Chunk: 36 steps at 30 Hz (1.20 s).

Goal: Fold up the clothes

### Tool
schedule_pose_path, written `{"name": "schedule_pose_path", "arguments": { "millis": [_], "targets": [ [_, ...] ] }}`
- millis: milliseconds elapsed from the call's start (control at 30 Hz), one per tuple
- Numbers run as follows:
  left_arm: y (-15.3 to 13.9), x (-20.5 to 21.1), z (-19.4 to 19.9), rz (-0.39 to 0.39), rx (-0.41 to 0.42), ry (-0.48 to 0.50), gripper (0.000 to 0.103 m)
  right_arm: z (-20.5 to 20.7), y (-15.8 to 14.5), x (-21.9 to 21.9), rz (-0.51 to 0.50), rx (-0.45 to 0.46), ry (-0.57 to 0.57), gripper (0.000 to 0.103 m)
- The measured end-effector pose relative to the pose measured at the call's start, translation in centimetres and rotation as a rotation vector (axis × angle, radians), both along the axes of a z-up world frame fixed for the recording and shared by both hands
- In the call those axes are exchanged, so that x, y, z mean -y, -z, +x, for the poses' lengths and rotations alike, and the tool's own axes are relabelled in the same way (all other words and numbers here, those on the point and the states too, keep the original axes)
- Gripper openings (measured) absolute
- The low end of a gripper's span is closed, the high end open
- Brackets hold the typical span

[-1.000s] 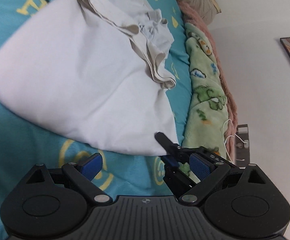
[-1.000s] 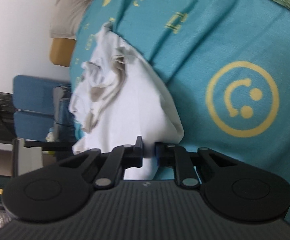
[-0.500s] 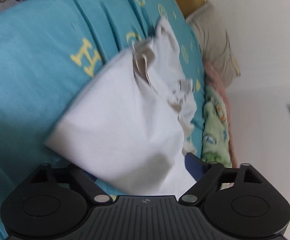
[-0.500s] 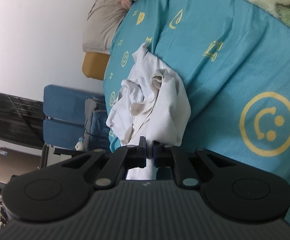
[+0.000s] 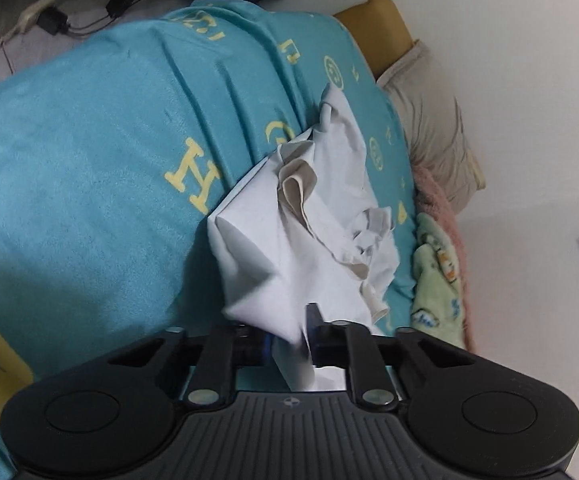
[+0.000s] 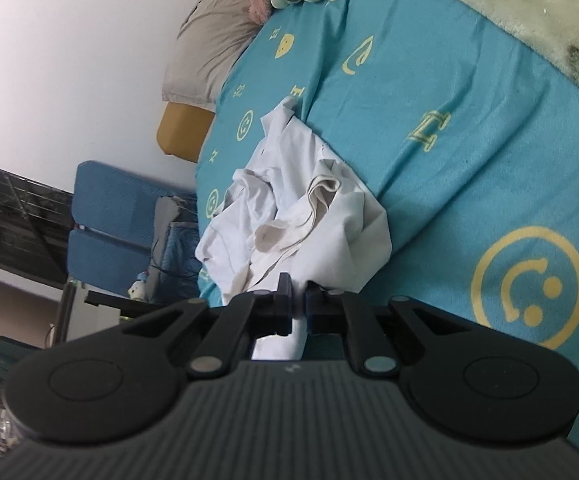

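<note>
One white garment (image 5: pixel 301 248) is hanging bunched over the teal bedsheet (image 5: pixel 89 168), near the bed's side edge. Left gripper (image 5: pixel 289 340) and right gripper (image 6: pixel 298 312) are each pinching its near hem. Wide bare sheet is lying around it; one green blanket (image 5: pixel 437 280) and one pillow (image 5: pixel 429 120) are sitting by the wall.

The white garment's (image 5: pixel 289 264) pinched edge is hidden between each claw's fingers, its lower folds motion-blurred.
</note>
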<state>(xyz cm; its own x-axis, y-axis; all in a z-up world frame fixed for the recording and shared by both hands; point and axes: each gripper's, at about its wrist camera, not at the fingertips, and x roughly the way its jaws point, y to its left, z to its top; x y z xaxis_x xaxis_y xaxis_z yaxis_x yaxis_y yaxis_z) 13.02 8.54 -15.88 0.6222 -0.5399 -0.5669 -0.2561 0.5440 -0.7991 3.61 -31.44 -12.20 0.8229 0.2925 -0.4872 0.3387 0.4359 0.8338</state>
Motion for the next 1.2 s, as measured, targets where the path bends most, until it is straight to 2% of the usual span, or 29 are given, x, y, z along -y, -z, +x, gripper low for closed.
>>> {"name": "schedule_pose_path", "arguments": {
  "millis": [133,200,400,600,733,967,1100,1200],
  "targets": [
    [-1.8,0.0,-0.5,0.085,0.106,0.008,0.009,-0.6,-0.1,-0.4,0.0,-0.016,-0.01,0.009],
    [-2.6,-0.1,-1.2,0.103,0.144,0.006,0.007,-1.4,-0.2,-0.7,-0.008,-0.021,-0.014,0.009],
    [-7.0,-0.8,-5.7,0.211,0.305,-0.02,0.003,-3.7,-2.7,-1.6,-0.08,0.007,-0.043,0.008],
    [-11.5,-1.6,-11.7,0.225,0.419,-0.039,0.002,-8.2,-6.3,-2.8,-0.119,0.06,-0.069,0.008],
    [-14.0,-2.2,-16.3,0.244,0.435,-0.007,0.002,-11.9,-8.1,-3.1,-0.145,0.063,-0.088,0.008],
    [-18.2,-2.3,-24.7,0.327,0.444,0.072,0.002,-20.0,-10.8,-2.9,-0.187,0.131,-0.122,0.008],
    [-19.1,-2.2,-26.1,0.346,0.435,0.082,0.002,-21.4,-12.0,-3.4,-0.22,0.153,-0.126,0.008],
    [-19.2,-1.5,-25.4,0.389,0.427,0.093,0.002,-20.0,-12.0,-3.3,-0.239,0.138,-0.121,0.008]
  ]
}}
